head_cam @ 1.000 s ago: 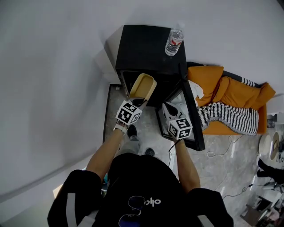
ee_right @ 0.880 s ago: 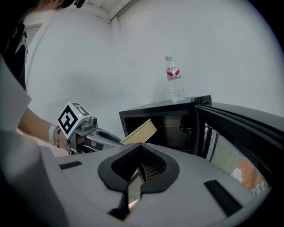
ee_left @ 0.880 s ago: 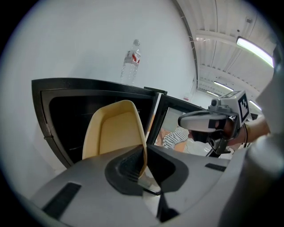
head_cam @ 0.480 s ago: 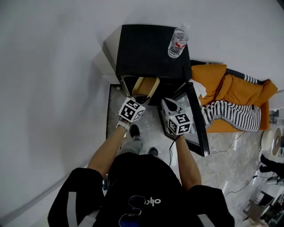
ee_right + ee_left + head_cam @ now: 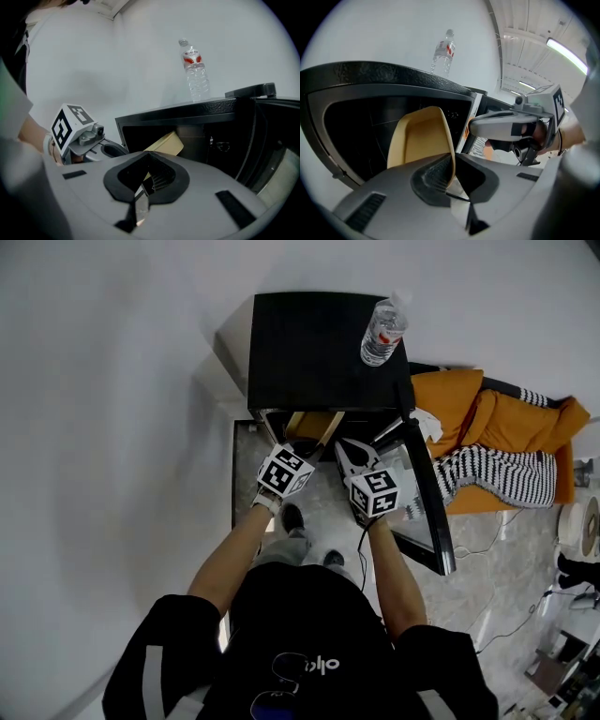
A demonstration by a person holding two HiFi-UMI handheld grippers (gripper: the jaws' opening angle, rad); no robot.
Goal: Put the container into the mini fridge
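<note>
Two claws before mini fridge [image 5: 319, 343]: left claw [image 5: 301, 447] tight on container [image 5: 419, 140], right claw [image 5: 347, 454] seemingly clenched empty; bottle [image 5: 384, 329] atop.

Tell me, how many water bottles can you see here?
1. A clear water bottle stands upright on top of the black mini fridge, near its far right corner. The left gripper holds only a tan container. The fridge's dark interior could hide others.

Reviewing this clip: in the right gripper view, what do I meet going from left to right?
Left claw with its black-and-white marker cube → tan plastic container in the black mini fridge's opening → clear plastic water bottle standing on the fridge → open fridge door.
</note>
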